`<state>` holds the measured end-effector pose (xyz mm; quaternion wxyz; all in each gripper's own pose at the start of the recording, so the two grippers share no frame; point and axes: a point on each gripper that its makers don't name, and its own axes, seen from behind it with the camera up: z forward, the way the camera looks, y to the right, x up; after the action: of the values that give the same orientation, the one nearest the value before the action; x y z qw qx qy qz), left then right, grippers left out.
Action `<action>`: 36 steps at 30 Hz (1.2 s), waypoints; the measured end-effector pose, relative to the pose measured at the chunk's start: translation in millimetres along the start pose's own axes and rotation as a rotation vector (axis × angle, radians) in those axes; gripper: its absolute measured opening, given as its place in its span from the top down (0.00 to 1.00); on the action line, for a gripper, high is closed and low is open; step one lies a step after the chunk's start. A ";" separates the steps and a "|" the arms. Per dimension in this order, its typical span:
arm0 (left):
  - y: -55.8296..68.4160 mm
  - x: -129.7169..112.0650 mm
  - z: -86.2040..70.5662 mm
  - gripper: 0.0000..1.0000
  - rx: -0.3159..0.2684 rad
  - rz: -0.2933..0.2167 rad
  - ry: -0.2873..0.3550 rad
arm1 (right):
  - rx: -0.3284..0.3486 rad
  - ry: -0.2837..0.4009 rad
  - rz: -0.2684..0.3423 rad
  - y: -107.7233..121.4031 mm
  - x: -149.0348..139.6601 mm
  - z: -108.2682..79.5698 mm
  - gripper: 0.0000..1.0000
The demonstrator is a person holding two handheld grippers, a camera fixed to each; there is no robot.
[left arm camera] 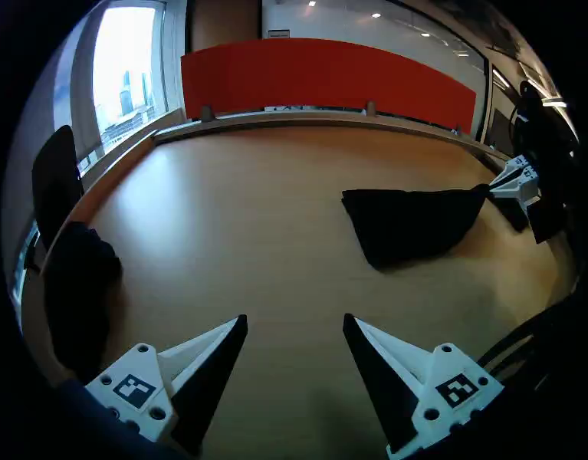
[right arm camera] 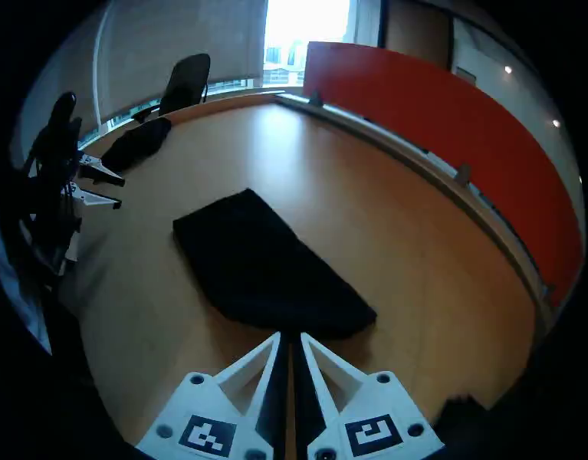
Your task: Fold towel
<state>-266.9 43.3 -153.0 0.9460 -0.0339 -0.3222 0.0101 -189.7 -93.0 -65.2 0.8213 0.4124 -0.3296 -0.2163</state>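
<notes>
The towel (left arm camera: 412, 222), a black cloth, lies flat on the wooden tabletop (left arm camera: 240, 222) as 1 rough wedge, wide at one end and narrowing to a corner at the other.

The right gripper (right arm camera: 290, 337) has its 2 fingers pressed almost together on the towel's near edge. From the left gripper view, that corner of the cloth is drawn to a point where it meets those fingers. The rest of the towel's outline is free, with bare wood around it on every other side.

The left gripper (left arm camera: 294, 320) is spread wide over bare tabletop, with nothing between its 2 fingers. It sits well apart from the towel, whose wide end points toward it across a broad stretch of wood.

A red partition (left arm camera: 324, 77) runs along the far edge of the tabletop, well apart from the cloth. A raised wooden rim follows that same edge and curves round toward the window (left arm camera: 125, 69).

A dark bundle (left arm camera: 79, 291) sits on the tabletop near the window-side edge, just beside the left gripper and well apart from the towel. A chair (right arm camera: 185, 80) stands beyond that edge.

The middle of the tabletop, between the towel and the partition, is open wood.
</notes>
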 end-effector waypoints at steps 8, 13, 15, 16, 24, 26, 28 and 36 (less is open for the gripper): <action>2.8 -2.2 -4.5 0.08 -0.002 -0.008 0.002 | 0.033 0.054 -0.099 -6.1 52.2 1.2 0.97; 3.5 -2.1 -5.4 0.07 -0.002 -0.018 0.004 | 0.056 0.063 -0.135 -12.1 69.6 7.8 0.97; 3.5 -1.9 -5.9 0.08 -0.002 -0.021 0.006 | 0.063 0.064 -0.143 -13.8 73.7 9.7 0.97; 3.5 -1.8 -6.3 0.08 -0.002 -0.023 0.007 | 0.066 0.064 -0.146 -14.7 75.0 10.3 0.97; 3.2 -4.1 -8.8 0.08 -0.004 -0.023 0.005 | 0.096 0.062 -0.180 -23.5 85.8 17.4 0.97; 3.1 -4.6 -10.0 0.08 -0.002 -0.024 0.005 | 0.109 0.064 -0.191 -27.3 90.2 21.4 0.97; 3.1 -5.1 -11.8 0.08 0.001 -0.028 0.006 | 0.129 0.065 -0.209 -33.1 95.6 27.2 0.97; 3.3 -6.3 -19.7 0.08 0.015 -0.055 0.018 | 0.223 0.058 -0.302 -64.4 117.4 58.2 0.97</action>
<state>-259.9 45.2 -172.6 0.9490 -0.0181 -0.3144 -0.0138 -156.0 -234.3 -49.7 0.7376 0.5520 -0.2620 -0.2873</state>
